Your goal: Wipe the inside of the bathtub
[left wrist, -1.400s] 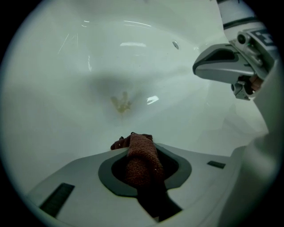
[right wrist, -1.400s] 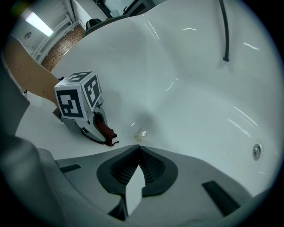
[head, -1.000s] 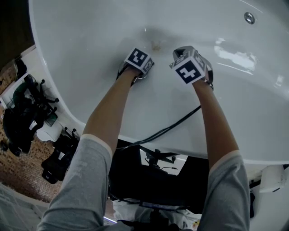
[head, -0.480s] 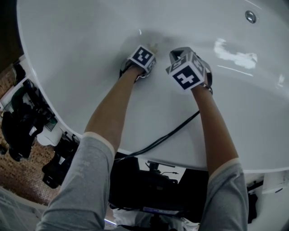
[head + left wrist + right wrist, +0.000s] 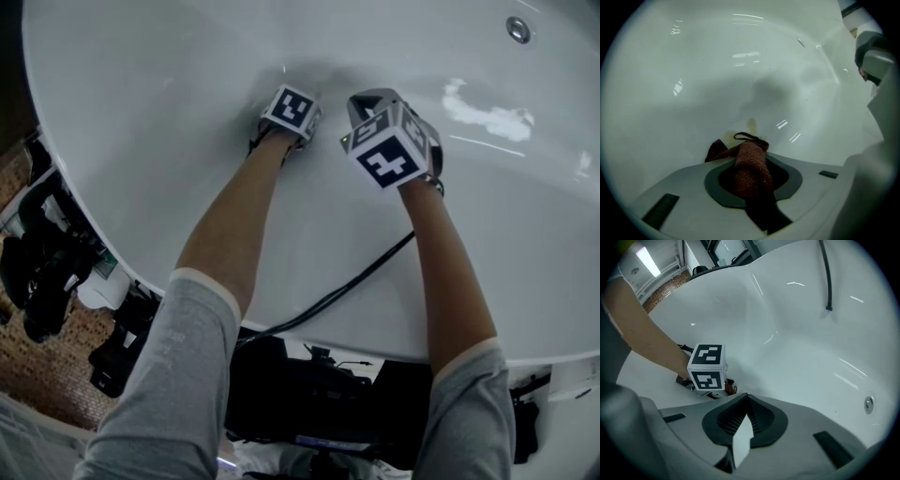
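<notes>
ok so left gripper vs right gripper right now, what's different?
The left gripper has its jaws shut on a brown cloth; the right gripper has its jaws together with nothing between them. The left gripper is low, with the cloth tip at the bathtub floor by a yellowish stain; the right gripper sits higher, looking down on the left gripper's marker cube. Both are inside the bathtub, side by side.

We see a glossy white bathtub (image 5: pixel 169 112) with a faint yellowish stain (image 5: pixel 751 124). The cloth (image 5: pixel 747 157) is reddish-brown. The left claw (image 5: pixel 752 176) and right claw (image 5: pixel 746 420) are pale grey with dark grey pads; their cubes (image 5: pixel 708 366) carry black-and-white square markers. The cable (image 5: pixel 347 277) is black.
</notes>
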The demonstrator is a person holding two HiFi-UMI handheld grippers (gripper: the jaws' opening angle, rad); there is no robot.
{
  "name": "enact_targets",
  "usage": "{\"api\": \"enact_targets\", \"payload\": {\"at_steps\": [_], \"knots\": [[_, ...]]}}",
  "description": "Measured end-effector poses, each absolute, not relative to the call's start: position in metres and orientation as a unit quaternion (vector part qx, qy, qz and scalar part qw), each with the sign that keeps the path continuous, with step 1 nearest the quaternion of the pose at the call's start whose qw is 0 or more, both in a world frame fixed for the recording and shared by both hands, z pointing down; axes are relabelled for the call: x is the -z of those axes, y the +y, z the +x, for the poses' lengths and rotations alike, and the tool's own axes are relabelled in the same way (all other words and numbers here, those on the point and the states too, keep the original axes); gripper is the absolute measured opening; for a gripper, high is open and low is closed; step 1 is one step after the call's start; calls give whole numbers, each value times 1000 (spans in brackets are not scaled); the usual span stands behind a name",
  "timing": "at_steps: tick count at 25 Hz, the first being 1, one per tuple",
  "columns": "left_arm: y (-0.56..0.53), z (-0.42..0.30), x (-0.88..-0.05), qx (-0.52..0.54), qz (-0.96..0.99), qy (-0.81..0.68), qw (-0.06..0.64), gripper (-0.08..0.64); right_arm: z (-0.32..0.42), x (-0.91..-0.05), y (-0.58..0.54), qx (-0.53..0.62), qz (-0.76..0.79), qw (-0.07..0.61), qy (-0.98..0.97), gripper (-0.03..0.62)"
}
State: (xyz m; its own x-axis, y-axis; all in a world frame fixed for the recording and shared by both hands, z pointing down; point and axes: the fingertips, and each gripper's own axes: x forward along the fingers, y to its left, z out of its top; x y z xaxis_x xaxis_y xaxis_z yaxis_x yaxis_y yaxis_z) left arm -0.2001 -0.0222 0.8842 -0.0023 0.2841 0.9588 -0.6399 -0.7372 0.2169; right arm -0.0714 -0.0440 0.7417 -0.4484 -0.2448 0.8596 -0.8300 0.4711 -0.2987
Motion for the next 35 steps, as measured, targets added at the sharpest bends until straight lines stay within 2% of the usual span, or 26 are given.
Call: {"api": "enact_targets", "payload": {"at_steps": [7, 18, 28, 35], "knots": [[-61, -183, -884, -649, 668, -164, 325, 95, -68, -738, -58, -375, 364, 378, -764, 6], [-116, -158, -878, -641, 674, -176, 324, 95, -60, -737, -62, -375, 371, 376, -762, 6], [-69, -123, -884, -591, 716, -140, 344, 97, -46, -743, -62, -381, 388, 367, -755, 6], [7, -159, -880, -644, 633, -92, 420, 97, -48, -739, -64, -383, 391, 368, -752, 6]]}}
